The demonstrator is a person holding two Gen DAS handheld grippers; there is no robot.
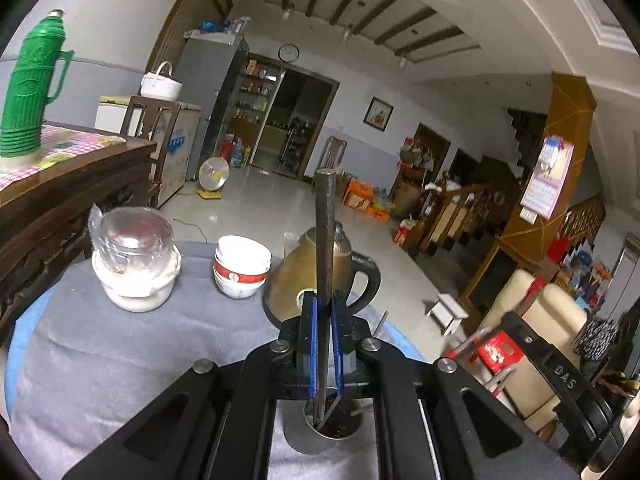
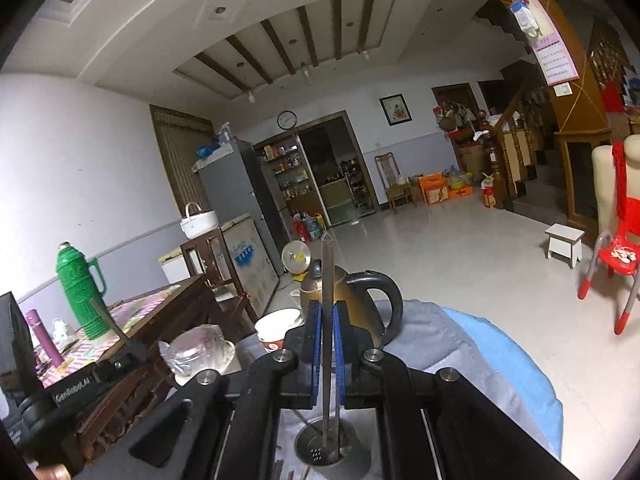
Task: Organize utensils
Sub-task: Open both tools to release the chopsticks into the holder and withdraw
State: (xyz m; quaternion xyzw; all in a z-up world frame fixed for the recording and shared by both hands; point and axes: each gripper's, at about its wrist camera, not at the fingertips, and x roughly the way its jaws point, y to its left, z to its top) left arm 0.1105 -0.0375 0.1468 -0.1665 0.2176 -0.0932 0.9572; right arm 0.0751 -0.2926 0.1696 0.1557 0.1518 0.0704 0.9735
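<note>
Left gripper [image 1: 324, 312]: blue pads pinch a dark metal chopstick [image 1: 325, 240], upright, tip down in the steel holder [image 1: 332, 424].
Right gripper [image 2: 327, 320]: pads pressed onto a thin metal chopstick [image 2: 328, 292], upright, lower end inside the perforated utensil holder [image 2: 320, 446].
Holder: on grey cloth [image 1: 120, 360].
Beyond: brass kettle [image 1: 296, 276], stacked bowls [image 1: 240, 268], covered glass jar [image 1: 134, 256].

Pale walls are rising to a beamed ceiling [image 2: 280, 52] — a clock [image 2: 287, 119] is hanging above the dark doorway [image 2: 328, 168]. The tiled floor [image 2: 440, 248] is shining, a fridge [image 2: 236, 188] is standing left, stairs [image 2: 516, 160] climbing right — a red chair [image 2: 616, 264] sitting nearby.
</note>
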